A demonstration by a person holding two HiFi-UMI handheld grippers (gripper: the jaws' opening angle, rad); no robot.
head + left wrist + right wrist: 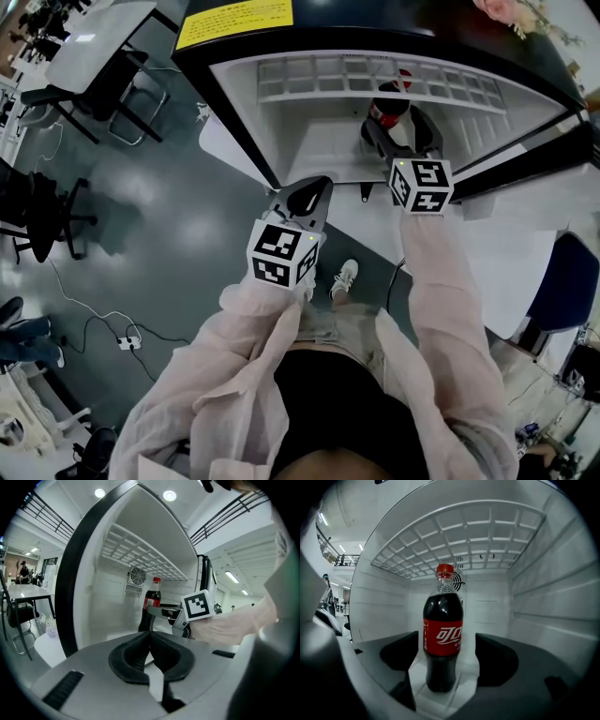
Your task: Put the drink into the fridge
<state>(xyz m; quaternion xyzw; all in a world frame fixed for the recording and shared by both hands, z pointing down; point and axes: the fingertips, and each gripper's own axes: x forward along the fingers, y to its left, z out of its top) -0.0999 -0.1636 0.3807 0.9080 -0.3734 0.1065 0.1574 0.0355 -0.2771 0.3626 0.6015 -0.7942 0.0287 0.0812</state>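
The drink [443, 634] stands upright inside the fridge [216, 98], on the white floor of the compartment, roughly mid-width and under the wire rack [464, 531]. It's a dark cola bottle w/ a red cap [445, 570] and a red label [443, 637]. The white script on the label reads 可口, w/ a column of smaller print at the label's left edge that is too fine to read.

The right tongs [445, 657] reach into the fridge and stand wide. The bottle sits btwn the two black pads, w/ a clear strip of white fridge floor showing on either side, so neither pad touches it. In the head view the bottle's cap and shoulders show just beyond the tongs' tips.

The left tongs [150, 637] are closed, pads meeting at the tips w/ nothing btwn them. They sit outside the fridge, at its front lower-left corner, pointing in toward the opening.

At the back wall of the fridge, a round fan [137, 576] sits just below the rack (in the right gripper view it peeks out behind the bottle's cap). On the fridge's black top there is a yellow sticker [234, 21] w/ lines of dark print, too small to read. Each set of tongs carries a cube w/ black-and-white square markers, no letters on them.
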